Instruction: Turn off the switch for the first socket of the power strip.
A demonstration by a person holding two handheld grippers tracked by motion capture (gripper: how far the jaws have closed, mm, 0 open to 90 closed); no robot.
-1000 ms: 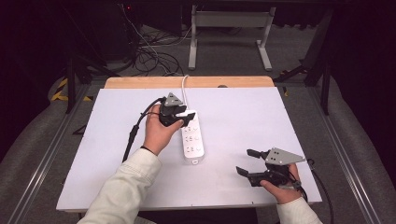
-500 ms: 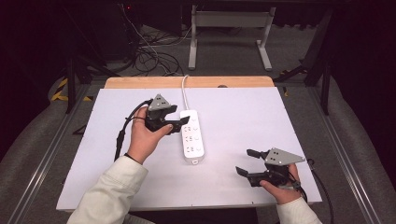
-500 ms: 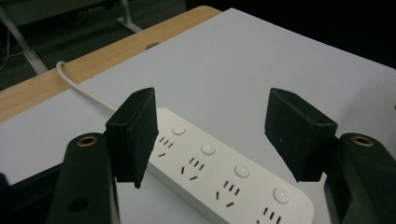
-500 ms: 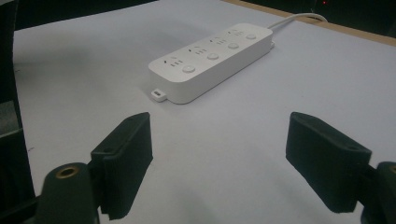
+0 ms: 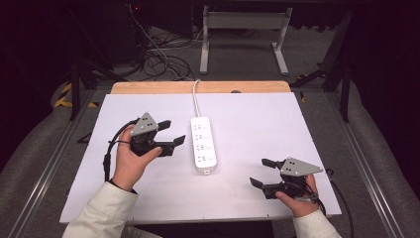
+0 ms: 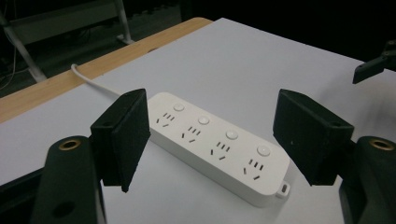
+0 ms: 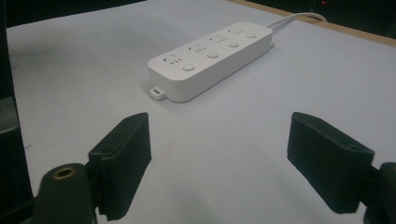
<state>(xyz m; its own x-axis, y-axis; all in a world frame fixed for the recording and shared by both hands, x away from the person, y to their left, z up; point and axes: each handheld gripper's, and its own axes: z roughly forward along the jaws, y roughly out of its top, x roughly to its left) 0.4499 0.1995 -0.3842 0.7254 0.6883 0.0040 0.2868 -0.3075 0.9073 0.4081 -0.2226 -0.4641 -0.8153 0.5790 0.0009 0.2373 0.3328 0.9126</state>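
A white power strip [image 5: 204, 144] [image 6: 219, 145] [image 7: 212, 51] with several sockets and round buttons lies lengthwise in the middle of the white table top [image 5: 247, 119]. Its white cable [image 5: 194, 99] runs off over the far edge. My left gripper [image 5: 171, 133] hovers just left of the strip, open and empty, its jaws pointing toward it. In the left gripper view the strip lies a little beyond the spread jaws [image 6: 212, 135]. My right gripper [image 5: 262, 172] is held near the front right of the table, open and empty, well short of the strip's near end [image 7: 159, 91].
A wooden strip [image 5: 198, 87] edges the table's far side. Cables and metal frame legs [image 5: 242, 22] lie on the dark floor behind. Grey rails run along both table sides.
My left gripper has drawn back leftward and toward me from over the strip's far end, now beside its left side. The right gripper has stayed in place.
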